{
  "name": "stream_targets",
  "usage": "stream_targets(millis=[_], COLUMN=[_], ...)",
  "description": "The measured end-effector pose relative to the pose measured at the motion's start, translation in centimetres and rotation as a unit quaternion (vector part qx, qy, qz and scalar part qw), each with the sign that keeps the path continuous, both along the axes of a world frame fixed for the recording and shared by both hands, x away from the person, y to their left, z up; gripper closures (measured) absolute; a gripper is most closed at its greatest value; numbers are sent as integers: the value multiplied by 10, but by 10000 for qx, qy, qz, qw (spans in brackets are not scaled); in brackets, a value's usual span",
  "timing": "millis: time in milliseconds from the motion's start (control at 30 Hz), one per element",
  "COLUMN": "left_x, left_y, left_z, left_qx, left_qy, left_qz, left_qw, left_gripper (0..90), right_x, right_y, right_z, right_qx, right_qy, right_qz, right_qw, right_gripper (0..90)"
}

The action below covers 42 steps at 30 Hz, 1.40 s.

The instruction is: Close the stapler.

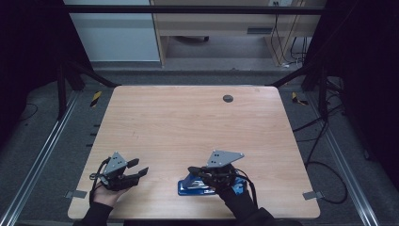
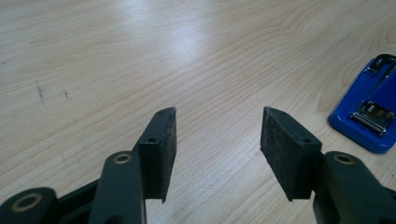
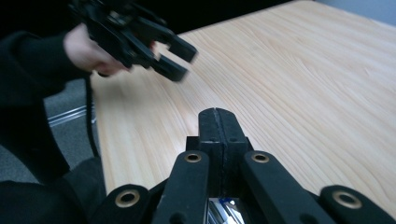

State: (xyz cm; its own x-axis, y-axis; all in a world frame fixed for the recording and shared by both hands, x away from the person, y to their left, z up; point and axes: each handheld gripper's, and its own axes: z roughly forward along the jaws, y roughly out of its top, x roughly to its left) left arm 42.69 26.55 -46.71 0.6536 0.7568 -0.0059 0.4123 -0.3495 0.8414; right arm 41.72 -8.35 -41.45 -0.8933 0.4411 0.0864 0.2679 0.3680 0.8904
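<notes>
So we find the blue stapler (image 1: 209, 186) lying flat on the wooden table (image 1: 188, 117), close to the near edge and a little right of centre, and nothing about it looks worked on yet. From the left gripper view we see it off to the right, its chrome metal parts facing up, resting on the bare wood with nothing under or beside it.

Our right gripper (image 1: 194, 170) hangs directly over the stapler, its grey three-cornered plate on top and its tips pointing left across the table. Its two black jaws are pressed flat together with no gap and nothing between them (in its own view, a sliver of blue and chrome peeks out beneath the linkage). Whether any part of it touches the stapler, we cannot tell from these angles.

Our left gripper (image 1: 138, 168) waits well apart, near the table's front-left corner, jaws spread fairly wide and empty, the pads (image 2: 164, 151) framing only bare wood.

We judge this an early stage: the stapler is not gripped, not lifted, and sits wherever it began. What remains looks like nearly everything: parting the right jaws, or bringing the left across, to take hold of it.
</notes>
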Motion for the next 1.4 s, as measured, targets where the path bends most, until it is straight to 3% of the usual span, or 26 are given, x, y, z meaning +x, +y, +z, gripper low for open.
stream_targets(millis=[267,633,1067,1333,1400], left_x=[0,-2,-3,-4,-3], left_y=[0,0,-1,-2,-2], left_z=[0,1,1,1,0], left_qx=[-1,13,20,37,35], left_qy=[-4,-26,-25,-27,-22], left_qz=[-1,-22,-38,-54,-49], left_qw=[10000,10000,10000,10000,10000], left_gripper=[459,459,459,458,458], right_x=[3,1,3,3,3], right_y=[-22,-39,-39,-41,-40], right_z=[-16,-29,-44,-45,-46], right_qx=[-131,-287,-526,-517,-609], right_qy=[213,416,643,655,612], right_qz=[-265,-355,-329,-364,-382], right_qw=[9993,9981,9960,9958,9955], right_gripper=[900,900,900,900,900])
